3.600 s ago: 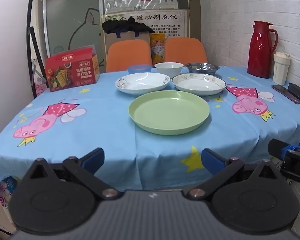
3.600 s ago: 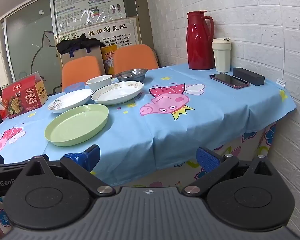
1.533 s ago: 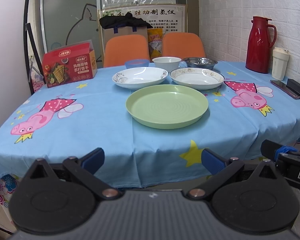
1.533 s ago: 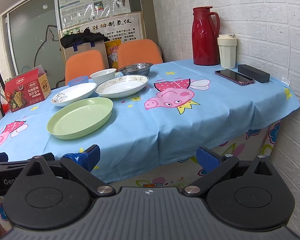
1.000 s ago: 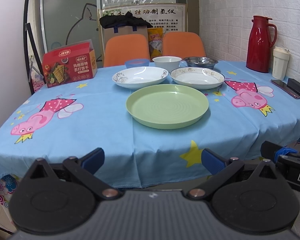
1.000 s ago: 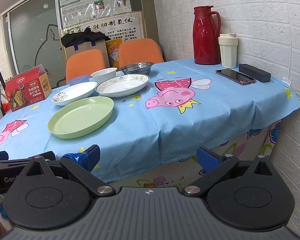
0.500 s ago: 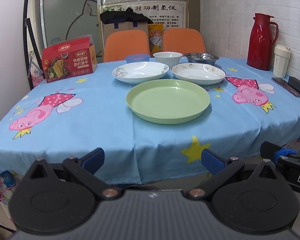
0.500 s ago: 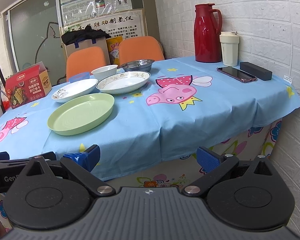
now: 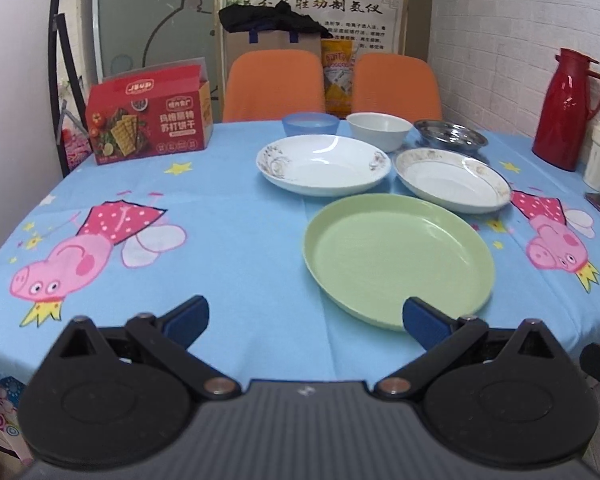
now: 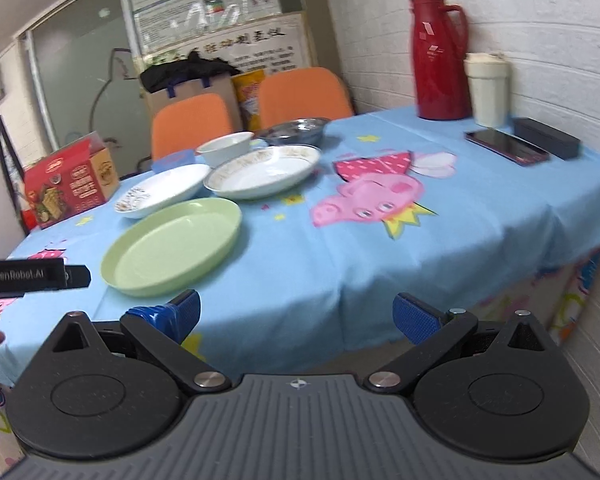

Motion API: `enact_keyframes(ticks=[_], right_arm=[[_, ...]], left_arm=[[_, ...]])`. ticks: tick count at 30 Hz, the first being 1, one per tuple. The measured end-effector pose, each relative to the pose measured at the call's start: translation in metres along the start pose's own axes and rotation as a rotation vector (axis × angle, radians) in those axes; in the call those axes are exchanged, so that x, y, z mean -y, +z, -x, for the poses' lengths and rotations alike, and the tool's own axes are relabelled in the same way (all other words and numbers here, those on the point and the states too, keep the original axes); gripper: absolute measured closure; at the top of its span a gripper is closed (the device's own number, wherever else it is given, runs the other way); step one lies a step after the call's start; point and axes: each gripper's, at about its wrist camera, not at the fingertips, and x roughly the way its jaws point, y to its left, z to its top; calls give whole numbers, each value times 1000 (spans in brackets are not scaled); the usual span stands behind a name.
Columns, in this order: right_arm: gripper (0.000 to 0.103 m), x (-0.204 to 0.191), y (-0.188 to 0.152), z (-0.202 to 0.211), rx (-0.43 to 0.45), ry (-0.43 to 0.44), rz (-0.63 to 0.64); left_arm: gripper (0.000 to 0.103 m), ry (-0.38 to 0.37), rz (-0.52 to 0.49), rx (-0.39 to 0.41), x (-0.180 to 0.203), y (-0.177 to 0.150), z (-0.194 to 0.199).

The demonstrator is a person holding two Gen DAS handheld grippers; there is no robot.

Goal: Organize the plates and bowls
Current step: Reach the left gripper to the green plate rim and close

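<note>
Over the near table edge, the left gripper [image 9: 305, 318] hung with jaws spread wide and empty, the green plate [image 9: 398, 256] just ahead, two white plates [image 9: 324, 165] behind it. From the right wrist, the right gripper [image 10: 296, 312] gaped equally empty, the green plate [image 10: 172, 246] ahead-left.

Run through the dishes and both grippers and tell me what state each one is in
green plate: empty, unstacked
floral plate: empty
gold-rimmed plate: empty
white bowl: upright
steel bowl: upright
blue bowl: upright
left gripper: open, empty
right gripper: open, empty
</note>
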Motion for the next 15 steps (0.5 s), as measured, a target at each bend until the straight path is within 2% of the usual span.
enact_keyframes(ticks=[4,10,15], right_arm=[[13,-19,31,-43,-61,46,68],[13,-51,59,-107,-169,83,193],[13,-62,57,-134,-225,112,252]], left_arm=[[0,17,-12,-55,-16,25,-34],[1,-74,8,-163,-25,42,-86],[1,-143,-8,-177,-23,47,-101]])
